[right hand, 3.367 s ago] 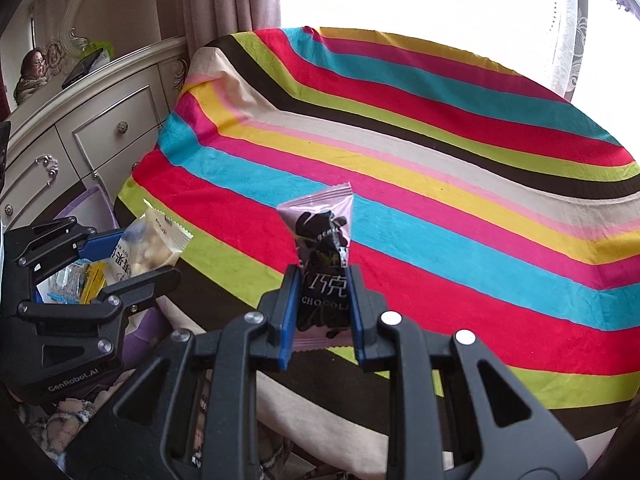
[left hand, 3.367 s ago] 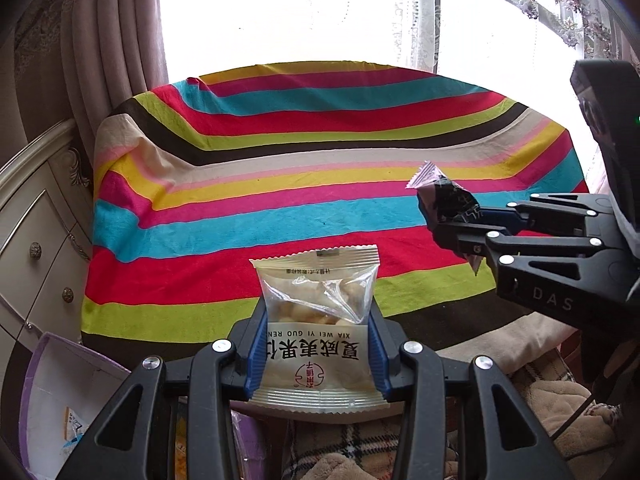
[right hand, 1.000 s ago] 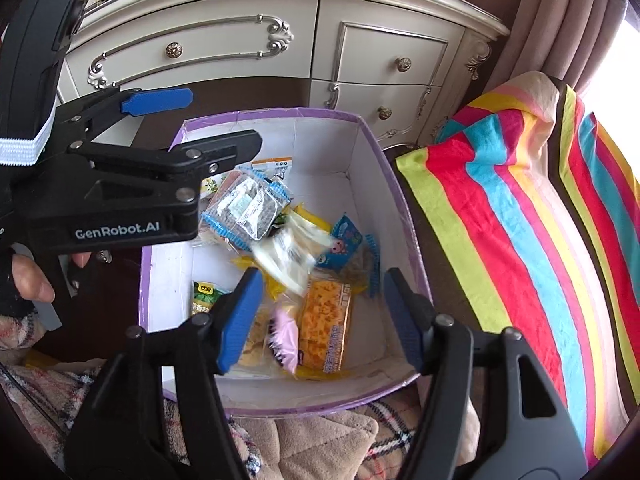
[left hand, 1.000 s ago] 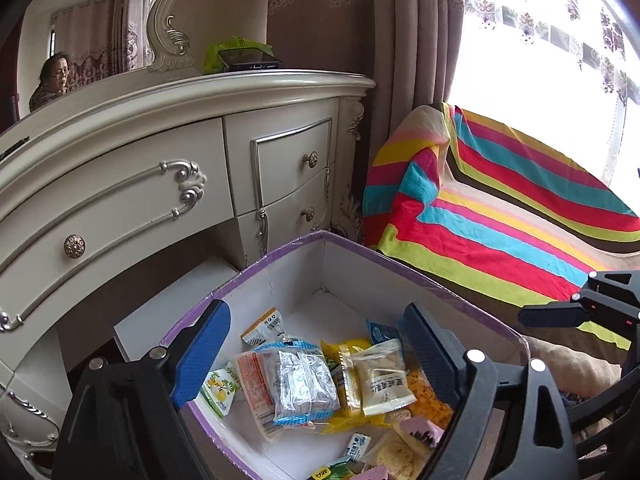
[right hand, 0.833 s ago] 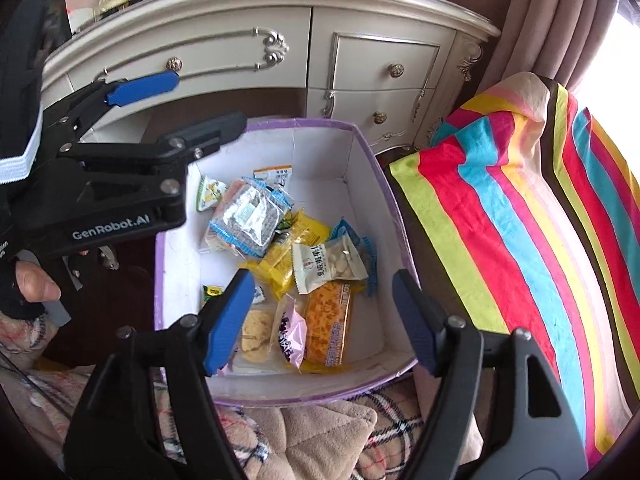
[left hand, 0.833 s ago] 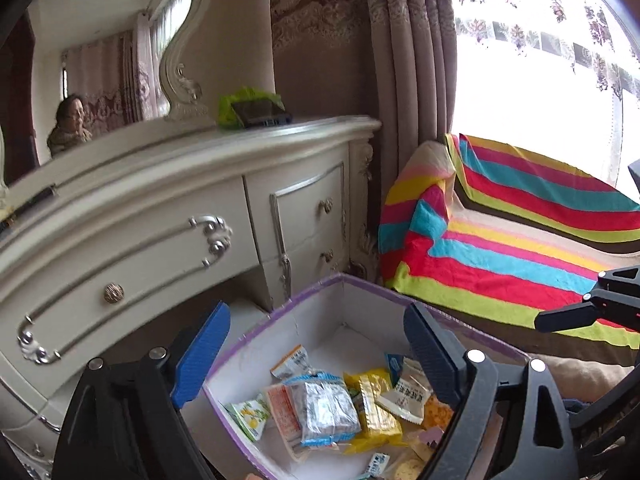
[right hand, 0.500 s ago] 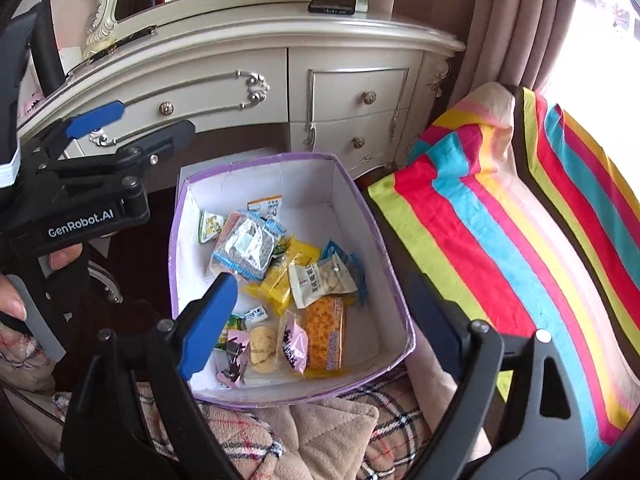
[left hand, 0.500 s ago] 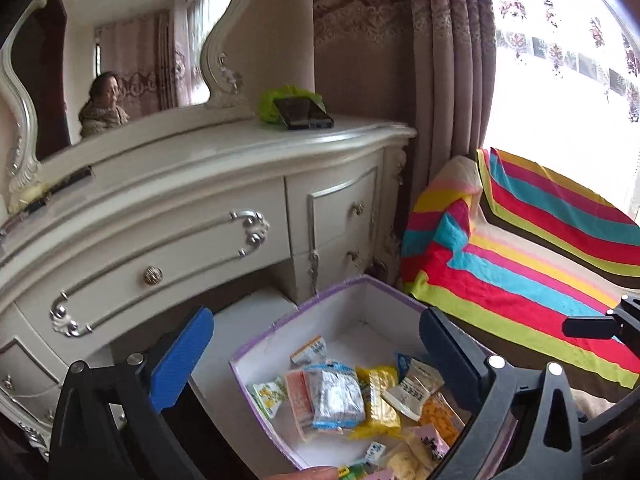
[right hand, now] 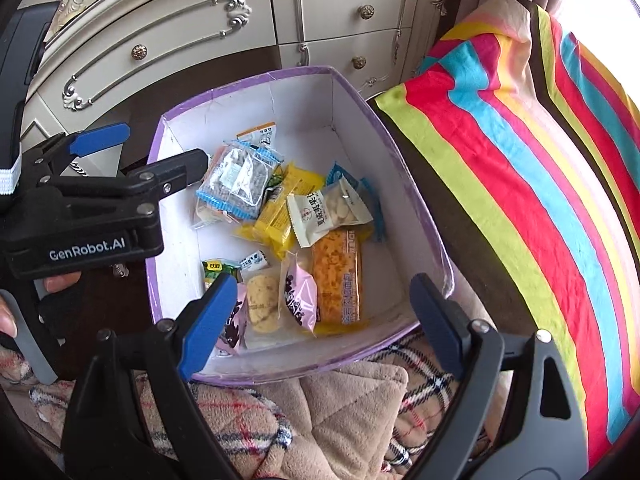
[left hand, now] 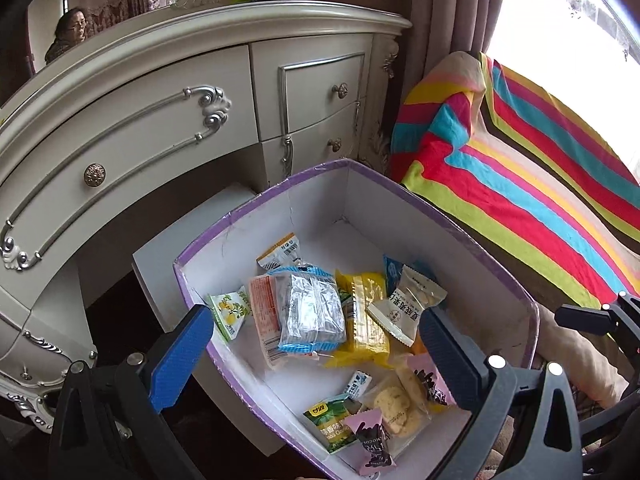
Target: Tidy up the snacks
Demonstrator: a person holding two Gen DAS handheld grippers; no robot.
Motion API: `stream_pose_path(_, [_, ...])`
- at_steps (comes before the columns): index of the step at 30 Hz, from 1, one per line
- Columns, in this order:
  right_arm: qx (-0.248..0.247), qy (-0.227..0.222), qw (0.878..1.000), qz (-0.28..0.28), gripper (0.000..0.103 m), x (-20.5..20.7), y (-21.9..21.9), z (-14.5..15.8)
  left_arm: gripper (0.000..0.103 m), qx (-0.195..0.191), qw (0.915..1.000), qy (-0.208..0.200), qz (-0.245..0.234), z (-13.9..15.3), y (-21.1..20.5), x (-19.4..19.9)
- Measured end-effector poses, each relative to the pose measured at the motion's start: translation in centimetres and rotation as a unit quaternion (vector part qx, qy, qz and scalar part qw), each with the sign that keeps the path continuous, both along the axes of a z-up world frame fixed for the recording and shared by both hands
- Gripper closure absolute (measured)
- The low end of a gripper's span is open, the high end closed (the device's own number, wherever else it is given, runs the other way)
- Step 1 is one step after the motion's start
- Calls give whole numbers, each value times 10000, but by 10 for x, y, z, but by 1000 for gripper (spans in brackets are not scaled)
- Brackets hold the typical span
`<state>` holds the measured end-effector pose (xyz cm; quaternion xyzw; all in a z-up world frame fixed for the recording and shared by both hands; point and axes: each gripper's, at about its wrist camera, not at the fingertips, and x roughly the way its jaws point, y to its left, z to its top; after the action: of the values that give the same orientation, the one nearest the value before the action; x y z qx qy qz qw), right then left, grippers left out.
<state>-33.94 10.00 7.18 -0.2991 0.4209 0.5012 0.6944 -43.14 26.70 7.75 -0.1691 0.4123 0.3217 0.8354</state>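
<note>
A white box with a purple rim (left hand: 320, 200) (right hand: 280, 104) stands on the floor and holds several snack packets. The white nut packet (left hand: 404, 304) (right hand: 328, 210) lies on a yellow packet near the middle. Two pink chocolate packets sit at the near end, one (left hand: 370, 438) beside a biscuit and one (right hand: 298, 294) beside an orange packet (right hand: 338, 276). My left gripper (left hand: 312, 340) (right hand: 166, 146) hangs open over the box's left side. Over the near end my right gripper (right hand: 322, 292) also stands open. Neither holds anything.
A cream dresser with drawers (left hand: 160, 128) (right hand: 340, 4) rises right behind the box. The striped blanket (left hand: 520, 184) (right hand: 520, 160) lies to the right. A plaid beige blanket (right hand: 320, 412) lies in front. A person's hand (right hand: 8, 320) holds the left gripper.
Both grippers held packets over the striped blanket; those packets now lie in the box. Within the last second both sets of jaws spread wider, and the views lifted, then dipped back.
</note>
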Motion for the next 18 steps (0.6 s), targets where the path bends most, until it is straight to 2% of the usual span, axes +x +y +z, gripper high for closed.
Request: stream_pose_path(18, [-59, 87, 9999, -6, 14, 1, 0, -4, 0, -116, 9999, 50, 27, -5, 5, 2])
